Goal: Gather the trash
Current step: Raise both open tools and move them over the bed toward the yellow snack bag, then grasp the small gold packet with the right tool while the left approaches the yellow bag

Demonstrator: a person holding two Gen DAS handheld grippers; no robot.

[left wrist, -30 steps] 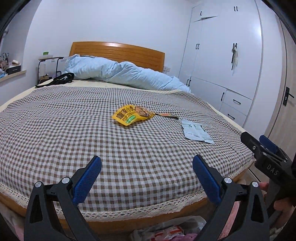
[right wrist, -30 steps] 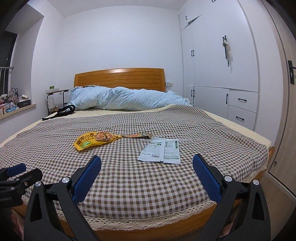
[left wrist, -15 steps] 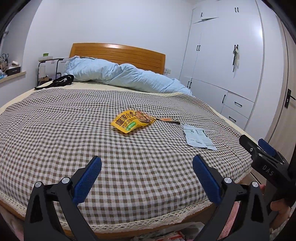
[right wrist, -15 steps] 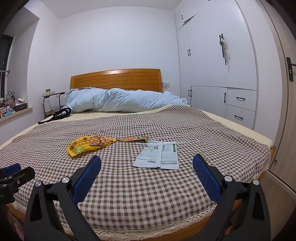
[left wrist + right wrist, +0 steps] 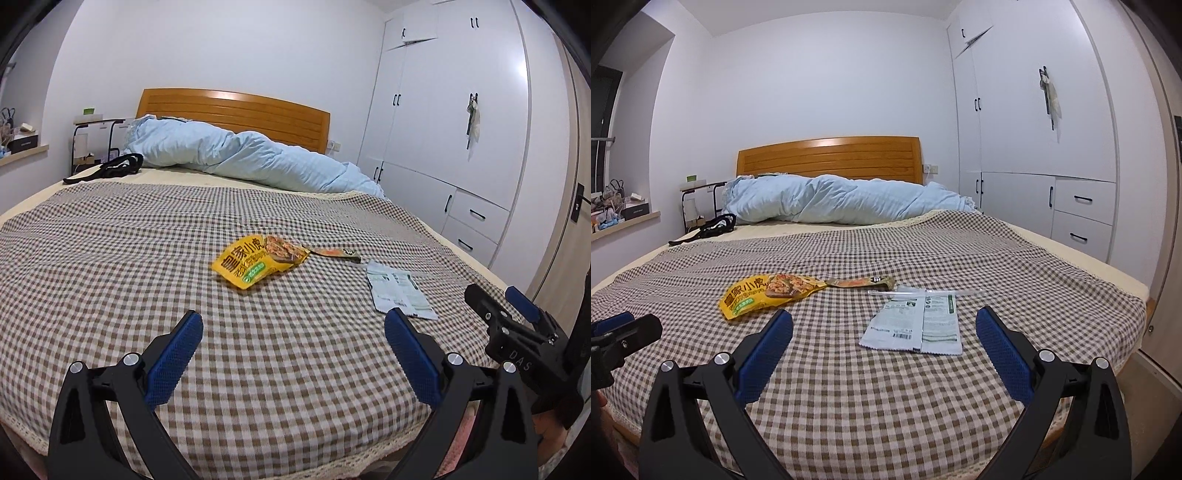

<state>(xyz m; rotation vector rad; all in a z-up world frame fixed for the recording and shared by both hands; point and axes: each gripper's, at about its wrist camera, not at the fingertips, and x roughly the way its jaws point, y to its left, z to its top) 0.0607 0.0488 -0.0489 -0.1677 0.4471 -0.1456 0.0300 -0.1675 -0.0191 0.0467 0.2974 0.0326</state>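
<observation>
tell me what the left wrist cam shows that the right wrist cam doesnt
Only the left wrist view shows the right gripper from the side, at the bed's near right edge. Only the right wrist view shows a clear plastic strip above the white packet, plus the left gripper at its left edge. Both show the yellow snack bag, the thin orange wrapper, the checked blanket and the blue duvet.

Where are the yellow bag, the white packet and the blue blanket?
Yellow bag (image 5: pixel 764 297), right wrist view, on its printed front.
White packet (image 5: pixel 916 326), right wrist view, on its middle fold.
Blue blanket (image 5: pixel 236 155), left wrist view, on its bunched middle.
</observation>
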